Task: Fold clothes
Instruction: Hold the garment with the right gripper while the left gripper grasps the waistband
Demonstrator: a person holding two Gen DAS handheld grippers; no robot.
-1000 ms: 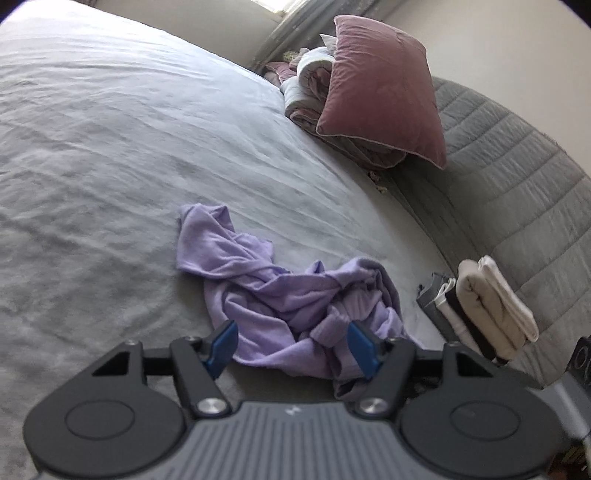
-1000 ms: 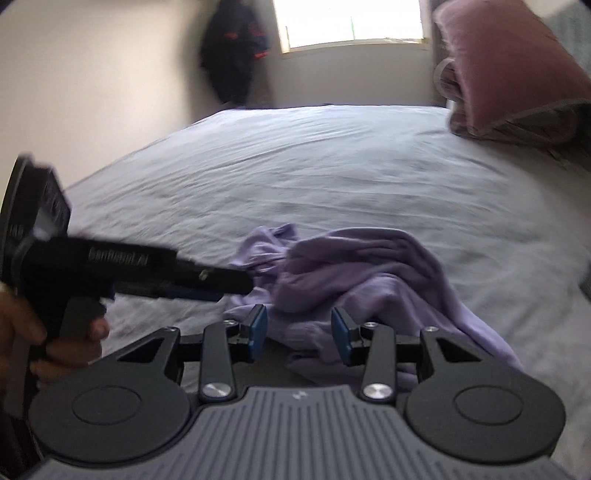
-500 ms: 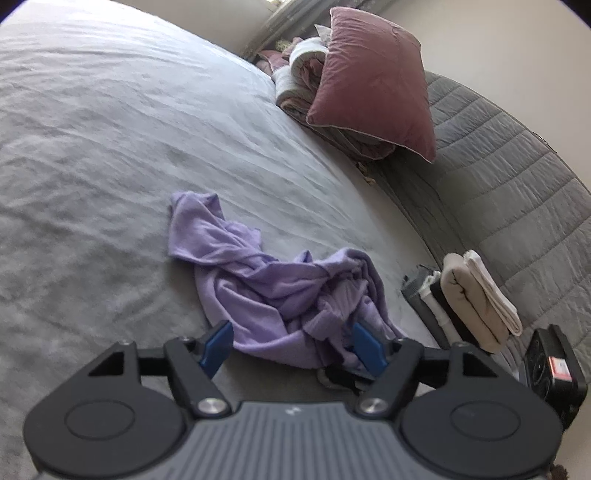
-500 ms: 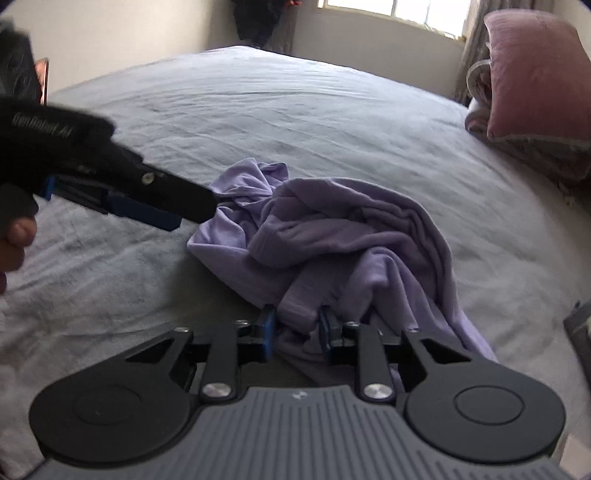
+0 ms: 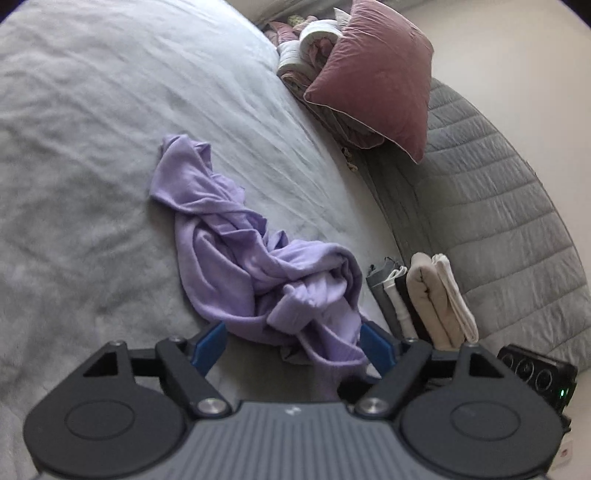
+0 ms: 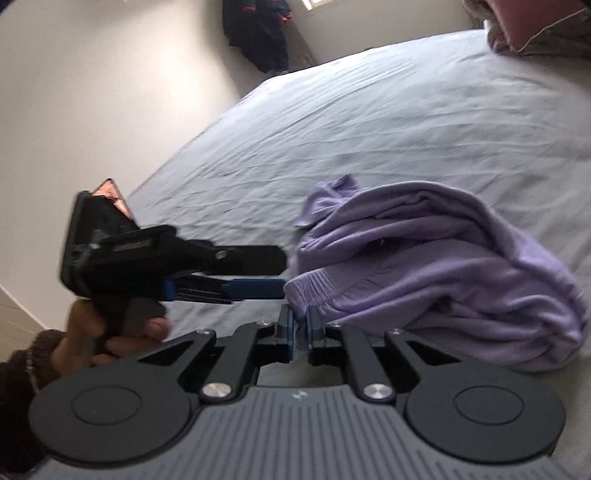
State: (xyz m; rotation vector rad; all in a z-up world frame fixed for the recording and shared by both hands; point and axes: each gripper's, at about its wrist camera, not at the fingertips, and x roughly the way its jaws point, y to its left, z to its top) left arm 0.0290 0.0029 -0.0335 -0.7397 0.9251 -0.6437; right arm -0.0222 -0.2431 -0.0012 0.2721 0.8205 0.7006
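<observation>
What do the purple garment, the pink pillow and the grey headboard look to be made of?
Purple garment: soft matte knit, probably cotton jersey or fleece; it bunches in loose rounded folds and shows a ribbed, gathered hem.
Pink pillow: cover looks like velvet or brushed fabric, with a slight sheen and pale piping along its edge.
Grey headboard: padded matte fabric, stitched in quilted panels.

This was a bedroom in a home. A wide bed (image 5: 110,110) with a rumpled grey sheet stretched ahead of the jaws, a quilted grey headboard (image 5: 498,221) to their right. A dusty-pink pillow (image 5: 376,77) leaned on rolled bedding (image 5: 306,44) far ahead. Dark clothing (image 6: 258,33) hung against the plain wall beyond the bed, beside a bright window (image 6: 314,3).
</observation>
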